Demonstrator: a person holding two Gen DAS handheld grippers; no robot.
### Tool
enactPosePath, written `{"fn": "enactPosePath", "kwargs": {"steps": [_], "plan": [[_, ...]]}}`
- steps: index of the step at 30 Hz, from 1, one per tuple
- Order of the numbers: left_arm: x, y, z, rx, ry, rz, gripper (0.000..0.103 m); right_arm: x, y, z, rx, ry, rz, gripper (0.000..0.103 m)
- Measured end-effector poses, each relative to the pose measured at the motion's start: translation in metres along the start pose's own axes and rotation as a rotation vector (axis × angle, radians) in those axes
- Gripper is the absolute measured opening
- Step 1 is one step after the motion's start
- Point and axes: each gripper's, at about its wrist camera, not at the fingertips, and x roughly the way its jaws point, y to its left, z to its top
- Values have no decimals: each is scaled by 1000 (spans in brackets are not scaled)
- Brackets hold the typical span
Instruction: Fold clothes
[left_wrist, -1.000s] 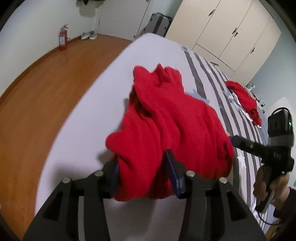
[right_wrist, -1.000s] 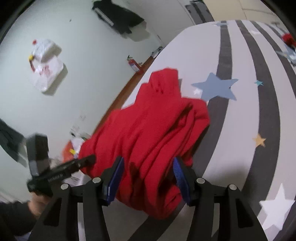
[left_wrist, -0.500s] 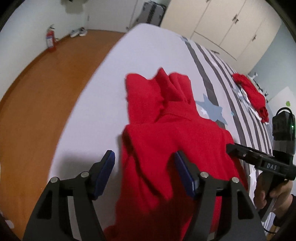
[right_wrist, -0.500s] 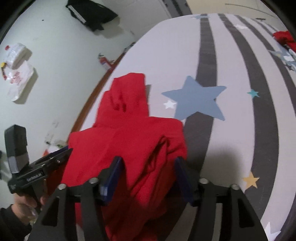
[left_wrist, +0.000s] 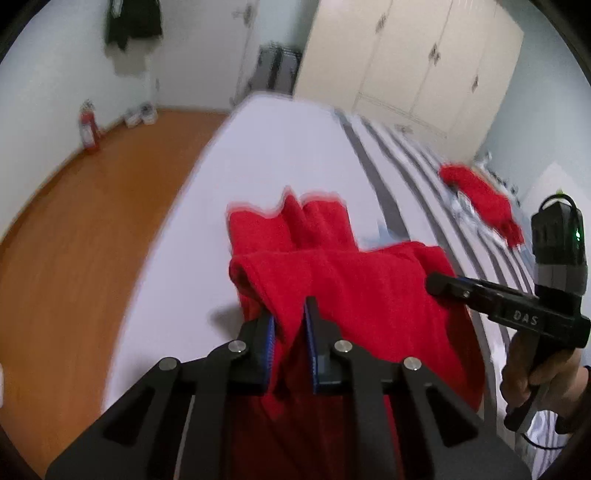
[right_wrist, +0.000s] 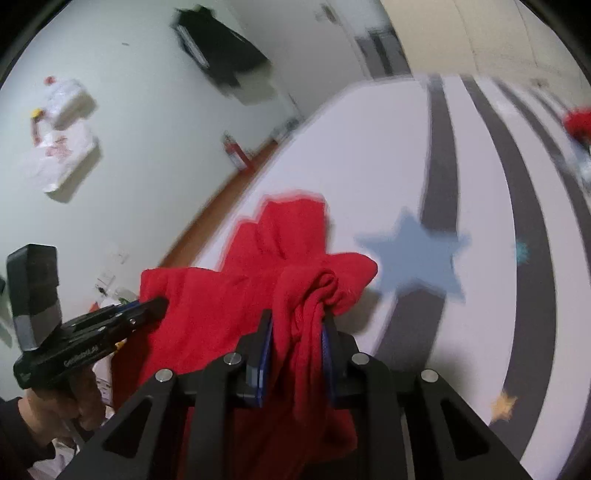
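A red hooded sweater lies partly on the white striped bed, its hood end flat on the sheet and its near part lifted. My left gripper is shut on the sweater's left fold. My right gripper is shut on a bunched fold of the same sweater at its right side. Each gripper shows in the other's view, the right one and the left one, level with each other and holding the cloth stretched between them.
A second red garment lies far back on the bed's right. A blue star print lies beside the sweater. Wooden floor runs along the bed's left, with a fire extinguisher by the wall. Wardrobes stand behind.
Both grippers have closed on the sweater's near edge and raised it off the bed. The hood end stays flat on the sheet.
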Motion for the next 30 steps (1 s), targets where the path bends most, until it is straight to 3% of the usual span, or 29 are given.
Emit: {"fn": "enactPosePath", "kwargs": {"steps": [4,8,12,14,16,18,23,25,27,30], "plan": [[-7,10,34,-10,-76,22,12,-1,16,41,-86,-81,18,20],[27,19,46,-7,-34,61,12,27,11,68,-109,-74,-19,21],[87,28,25,-12,155,92,17,83,-13,55,-84,117,-120,30],[79,30,26,-30,109,110,19,76,-16,48,-73,94,-118,33],[57,31,31,-64,30,128,25,53,-14,51,-70,18,-124,33],[39,25,27,-50,3,124,29,26,-13,50,-51,-62,-128,35],[-3,7,13,5,-43,106,29,-6,16,29,-132,-118,-129,36],[10,-1,6,33,16,89,25,5,27,12,-157,-88,-113,36],[31,-5,4,34,67,86,11,24,38,-1,-185,-45,-125,34],[55,-5,7,4,83,106,9,53,48,-1,-189,-22,-145,24]]}}
